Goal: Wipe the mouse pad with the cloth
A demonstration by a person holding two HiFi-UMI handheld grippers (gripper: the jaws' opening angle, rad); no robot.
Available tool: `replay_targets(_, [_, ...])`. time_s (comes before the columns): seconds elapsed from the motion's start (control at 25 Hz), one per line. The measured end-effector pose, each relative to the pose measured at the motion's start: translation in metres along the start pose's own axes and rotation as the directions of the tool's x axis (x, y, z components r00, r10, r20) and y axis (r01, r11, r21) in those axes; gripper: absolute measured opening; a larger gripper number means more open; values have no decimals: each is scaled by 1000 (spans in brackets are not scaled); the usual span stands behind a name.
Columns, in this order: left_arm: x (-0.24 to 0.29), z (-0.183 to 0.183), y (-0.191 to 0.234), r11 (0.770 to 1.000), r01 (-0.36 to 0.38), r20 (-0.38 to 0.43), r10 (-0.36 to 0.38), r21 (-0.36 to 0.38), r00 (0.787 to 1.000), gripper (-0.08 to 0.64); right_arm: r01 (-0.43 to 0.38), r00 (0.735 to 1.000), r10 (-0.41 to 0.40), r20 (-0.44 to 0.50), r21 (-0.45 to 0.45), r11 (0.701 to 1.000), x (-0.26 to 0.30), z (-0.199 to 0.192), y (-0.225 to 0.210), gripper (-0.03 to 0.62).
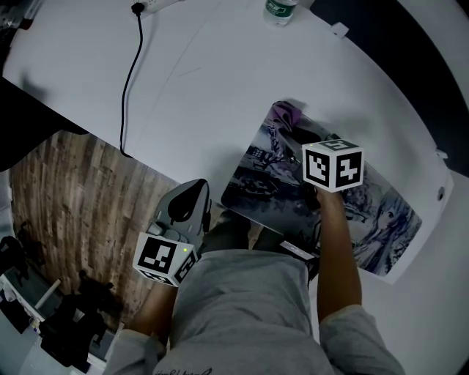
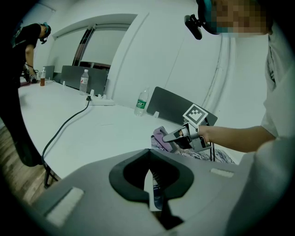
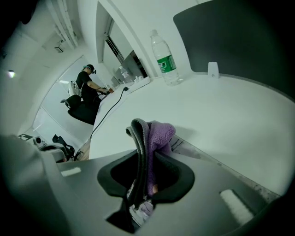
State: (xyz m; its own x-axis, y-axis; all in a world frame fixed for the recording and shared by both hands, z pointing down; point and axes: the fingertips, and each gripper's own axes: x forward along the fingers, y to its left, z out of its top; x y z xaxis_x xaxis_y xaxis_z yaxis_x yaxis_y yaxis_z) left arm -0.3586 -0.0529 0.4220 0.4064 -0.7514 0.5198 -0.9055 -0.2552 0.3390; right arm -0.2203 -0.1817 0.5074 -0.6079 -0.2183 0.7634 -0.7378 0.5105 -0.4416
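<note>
The right hand-held gripper (image 3: pixel 144 138) is clenched on a purple cloth (image 3: pixel 160 134), which seems to rest on the far left corner of a printed mouse pad (image 1: pixel 381 220) lying on a white desk (image 1: pixel 220 66). The left hand-held gripper (image 2: pixel 150 171) has its jaws together on nothing and is held off the desk's near edge, above a wooden floor (image 1: pixel 66 183). Wiping looks barely begun: the rest of the pad appears left to cover. A water bottle (image 1: pixel 278 9) stands well apart.
</note>
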Motion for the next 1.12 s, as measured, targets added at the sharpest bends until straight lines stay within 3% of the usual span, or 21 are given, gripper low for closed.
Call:
replay_targets(0.24, [16,1,-25,996,64,-24,-63,57,998,14,-8,999,6,46,39,999,-38,-18,-2,94])
replay_targets(0.48, [43,8,-91,975,178,-46,-173,130,984,15,24,994,-36,99,117,993,-97,-57,-31,94])
replay_targets(0.76, [73,-7,-189,913,334,-111,-317,234,942,15,127,967,-178,182,263,956,-188,-129,-102,94])
replay_targets(1.12, [99,-23,-311,841,457,-172,-424,291,889,15,223,926,-326,191,422,879,-303,-227,-186,94])
